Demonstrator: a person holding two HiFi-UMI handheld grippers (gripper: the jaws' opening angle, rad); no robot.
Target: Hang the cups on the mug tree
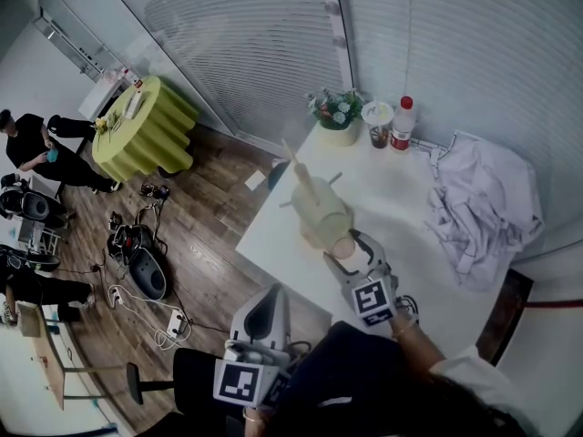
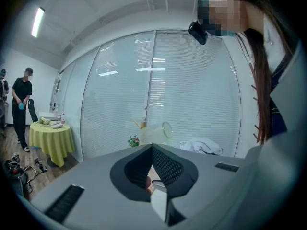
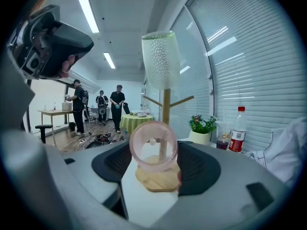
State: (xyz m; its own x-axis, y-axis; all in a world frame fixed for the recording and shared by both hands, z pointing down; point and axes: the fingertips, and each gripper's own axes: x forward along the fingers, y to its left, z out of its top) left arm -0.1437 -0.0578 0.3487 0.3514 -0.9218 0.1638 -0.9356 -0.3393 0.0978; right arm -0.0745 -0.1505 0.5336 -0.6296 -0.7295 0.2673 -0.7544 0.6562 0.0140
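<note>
A wooden mug tree (image 1: 298,169) stands on the white table (image 1: 401,198), and a pale green cup (image 1: 321,215) hangs on it. In the right gripper view that green cup (image 3: 159,59) sits upside down over the top of the tree's pole (image 3: 166,110). My right gripper (image 1: 352,248) is shut on a pink see-through cup (image 3: 153,146), held just in front of the tree's round base (image 3: 158,177). The pink cup (image 1: 343,247) touches the green one's lower side in the head view. My left gripper (image 1: 264,306) hangs off the table's near edge, shut with nothing in it (image 2: 152,150).
At the table's far edge stand a potted plant (image 1: 339,116), a lidded drink cup (image 1: 377,124) and a red-capped bottle (image 1: 402,123). A crumpled white cloth (image 1: 478,212) covers the right side. Left of the table, on the wooden floor, are cables, a green-draped round table (image 1: 146,127) and people.
</note>
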